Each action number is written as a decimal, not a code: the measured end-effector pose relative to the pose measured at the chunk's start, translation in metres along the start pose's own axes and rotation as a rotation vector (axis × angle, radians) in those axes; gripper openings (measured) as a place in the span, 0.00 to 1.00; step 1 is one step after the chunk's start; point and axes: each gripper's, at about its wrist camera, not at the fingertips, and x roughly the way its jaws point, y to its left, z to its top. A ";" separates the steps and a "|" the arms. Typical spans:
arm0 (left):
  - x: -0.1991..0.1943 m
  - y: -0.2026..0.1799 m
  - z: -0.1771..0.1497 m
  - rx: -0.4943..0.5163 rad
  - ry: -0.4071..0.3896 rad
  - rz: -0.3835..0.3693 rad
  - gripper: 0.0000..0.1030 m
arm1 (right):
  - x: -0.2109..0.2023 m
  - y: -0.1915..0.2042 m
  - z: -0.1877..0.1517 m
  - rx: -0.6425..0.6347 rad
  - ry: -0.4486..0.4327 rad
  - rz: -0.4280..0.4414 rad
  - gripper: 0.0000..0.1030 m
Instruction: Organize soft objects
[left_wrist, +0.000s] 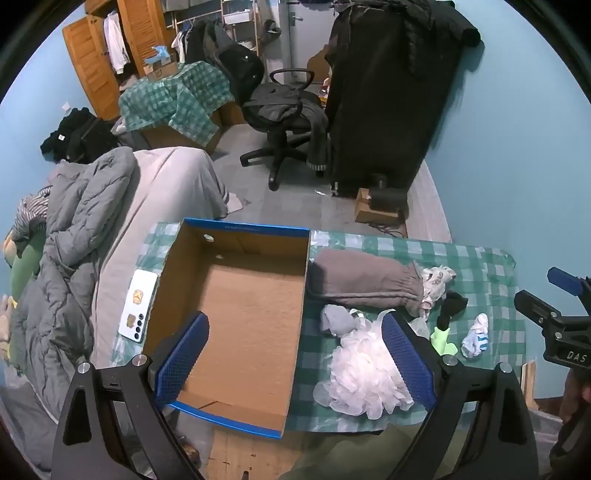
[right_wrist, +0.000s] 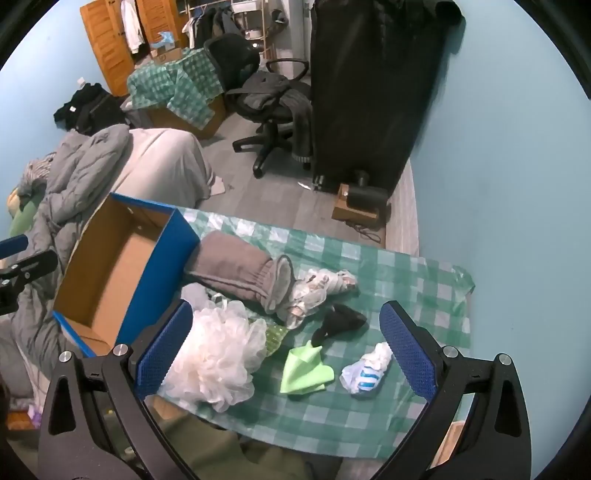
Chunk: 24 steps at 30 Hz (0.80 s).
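While both grippers, the left gripper (left_wrist: 295, 354) and the right gripper (right_wrist: 286, 347), hung wide open and empty, the white bath pouf (right_wrist: 214, 362) lay beside the empty cardboard box (left_wrist: 236, 295); pinching its dense middle seemed wisest.

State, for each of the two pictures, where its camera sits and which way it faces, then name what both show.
Left wrist: on the left claw, angled down at the empty cardboard box; the right claw shows at the edge.
Right wrist: on the right claw, angled down at the checked cloth and green cloth; the left claw shows at the edge.
Shared: box, white loofah, grey roll, office chair.
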 end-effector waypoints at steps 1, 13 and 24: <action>0.000 0.000 0.000 -0.002 0.001 0.001 0.93 | 0.001 0.000 0.000 0.000 0.002 0.002 0.98; 0.000 -0.001 0.001 -0.006 0.003 -0.002 0.93 | 0.005 -0.005 0.004 -0.013 0.010 0.015 0.98; 0.001 -0.003 0.001 -0.008 0.004 0.000 0.93 | 0.004 -0.006 0.004 -0.014 0.011 0.015 0.98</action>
